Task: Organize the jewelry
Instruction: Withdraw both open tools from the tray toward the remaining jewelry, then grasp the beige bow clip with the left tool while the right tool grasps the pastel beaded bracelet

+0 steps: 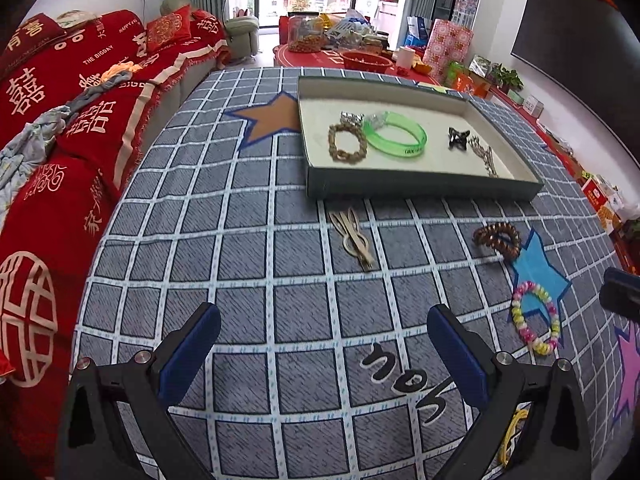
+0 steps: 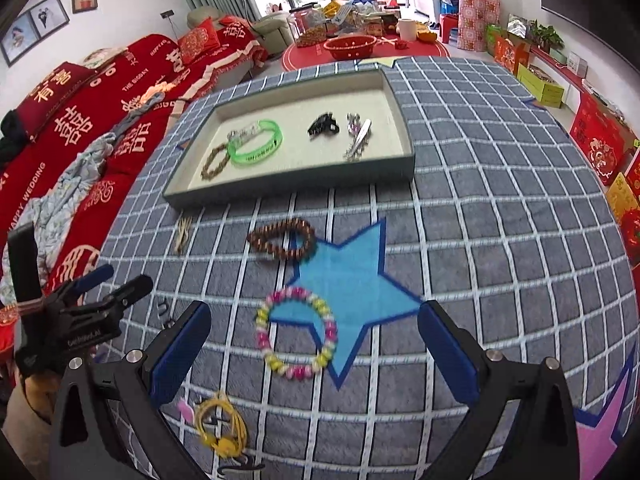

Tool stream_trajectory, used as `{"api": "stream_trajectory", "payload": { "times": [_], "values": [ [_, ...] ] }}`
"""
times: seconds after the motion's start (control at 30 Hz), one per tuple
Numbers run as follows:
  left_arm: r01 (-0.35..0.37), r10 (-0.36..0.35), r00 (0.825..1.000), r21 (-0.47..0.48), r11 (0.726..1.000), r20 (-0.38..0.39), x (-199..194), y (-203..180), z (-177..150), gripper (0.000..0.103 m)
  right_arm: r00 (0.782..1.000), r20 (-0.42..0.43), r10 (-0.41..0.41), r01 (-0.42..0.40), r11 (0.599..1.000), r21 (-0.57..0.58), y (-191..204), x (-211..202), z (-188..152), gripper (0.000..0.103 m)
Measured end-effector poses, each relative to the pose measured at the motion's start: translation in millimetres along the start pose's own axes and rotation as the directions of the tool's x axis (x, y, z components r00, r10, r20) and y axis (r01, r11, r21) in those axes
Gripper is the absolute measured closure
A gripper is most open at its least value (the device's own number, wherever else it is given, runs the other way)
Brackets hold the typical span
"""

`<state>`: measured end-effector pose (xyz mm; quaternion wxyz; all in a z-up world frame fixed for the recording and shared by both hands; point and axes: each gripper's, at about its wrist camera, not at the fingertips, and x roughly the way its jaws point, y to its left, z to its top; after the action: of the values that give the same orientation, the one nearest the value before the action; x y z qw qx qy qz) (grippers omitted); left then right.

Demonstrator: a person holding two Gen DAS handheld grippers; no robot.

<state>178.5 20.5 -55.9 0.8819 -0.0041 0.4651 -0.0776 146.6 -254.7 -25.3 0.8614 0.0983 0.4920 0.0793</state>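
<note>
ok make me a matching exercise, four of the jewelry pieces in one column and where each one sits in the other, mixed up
Things:
1. green bangle
2. brown bead bracelet
3. pink and yellow bead bracelet
4. beige hair clips

Places:
A. on the cloth just in front of the tray's near wall
B. inside the tray
C. half across the left arm of the blue star
D. touching the star's upper left edge

Pairs: 1-B, 2-D, 3-C, 4-A
</note>
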Motion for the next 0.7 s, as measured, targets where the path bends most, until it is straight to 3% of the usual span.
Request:
{"api": "stream_trajectory", "payload": {
  "times": [0.23,0.5,0.57,0.7],
  "values": [
    [-0.002,0.002,1.0,-0.03,1.0,-0.01,8.9,-3.1,1.2,0.0,0.998,-0.053,-0.038,0.037,0.999,-0.012,4.1,16.7,-25.7,0.0],
    [-0.03,0.028,0.999,-0.072,0.997,-0.026,24.9,1.0,11.1,0.0,0.993,-0.024,-0.113,0.114,0.993,0.021,-1.5,20.9,-26.8,0.001],
    [-0.035,0.033,0.999,-0.075,0.997,-0.025,28.8,0.6,15.1,0.0,0.993,-0.022,-0.118,0.118,0.993,0.03,-4.4,21.0,-25.3,0.005],
    [-0.033,0.031,0.999,-0.062,0.998,-0.028,36.6,-4.7,23.2,0.001,0.991,-0.041,-0.126,0.127,0.992,0.021,-6.5,30.2,-22.8,0.026]
  ]
}}
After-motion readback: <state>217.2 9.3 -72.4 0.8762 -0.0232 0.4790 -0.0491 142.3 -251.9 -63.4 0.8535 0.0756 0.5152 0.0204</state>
